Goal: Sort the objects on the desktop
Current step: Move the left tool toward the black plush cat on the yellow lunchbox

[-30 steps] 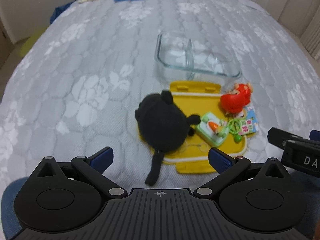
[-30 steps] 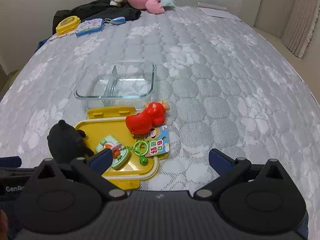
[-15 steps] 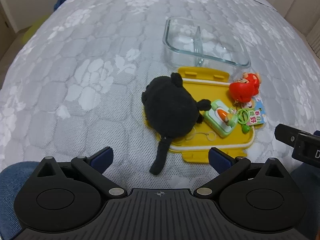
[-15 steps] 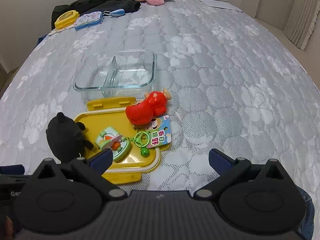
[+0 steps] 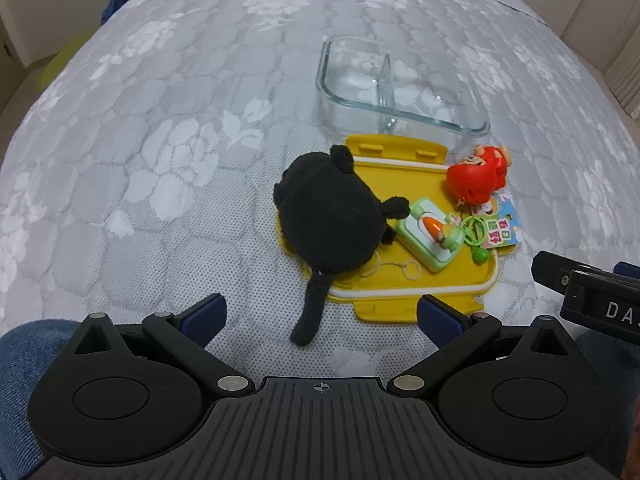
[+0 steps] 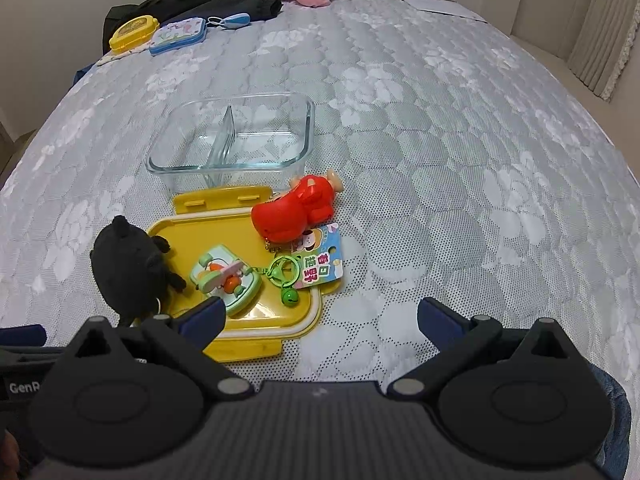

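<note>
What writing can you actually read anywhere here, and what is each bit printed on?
"DA", cut off by the frame edge: white letters on the black body of the right gripper.
"GenR", also cut off: on the black body of the left gripper.
Four large Chinese characters on the colourful paper tag beside the red toy figure; upside down, I cannot read them surely.
Lids of the far yellow tin and blue tin: too small to read.

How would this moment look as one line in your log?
left gripper: open, empty | right gripper: open, empty | black plush, red toy: on yellow lid | glass box: empty
</note>
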Available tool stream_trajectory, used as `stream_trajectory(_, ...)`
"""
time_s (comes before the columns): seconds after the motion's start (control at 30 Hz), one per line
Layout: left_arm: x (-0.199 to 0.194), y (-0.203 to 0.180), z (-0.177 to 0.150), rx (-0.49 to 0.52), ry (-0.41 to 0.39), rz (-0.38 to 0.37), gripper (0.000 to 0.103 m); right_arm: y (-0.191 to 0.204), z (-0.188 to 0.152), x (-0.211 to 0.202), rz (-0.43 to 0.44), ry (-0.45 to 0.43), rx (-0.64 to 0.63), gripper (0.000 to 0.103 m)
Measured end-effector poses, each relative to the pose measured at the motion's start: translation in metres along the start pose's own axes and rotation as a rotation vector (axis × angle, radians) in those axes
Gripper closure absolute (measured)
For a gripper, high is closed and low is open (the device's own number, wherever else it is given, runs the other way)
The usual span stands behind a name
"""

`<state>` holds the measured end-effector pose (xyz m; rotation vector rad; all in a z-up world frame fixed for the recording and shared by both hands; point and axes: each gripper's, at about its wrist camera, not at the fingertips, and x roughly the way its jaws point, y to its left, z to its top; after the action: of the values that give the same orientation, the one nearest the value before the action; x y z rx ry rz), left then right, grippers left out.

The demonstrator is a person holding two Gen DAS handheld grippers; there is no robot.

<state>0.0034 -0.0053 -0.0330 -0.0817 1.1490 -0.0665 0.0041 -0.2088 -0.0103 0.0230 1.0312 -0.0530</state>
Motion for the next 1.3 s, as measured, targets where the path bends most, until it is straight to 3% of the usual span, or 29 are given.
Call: stream_trajectory(1.3,0.010,-0.002,0.002,0.025,-0.019,0.009,0.000,-0.001,-0.006,0.015,-0.007,0.027,0.002,0.000)
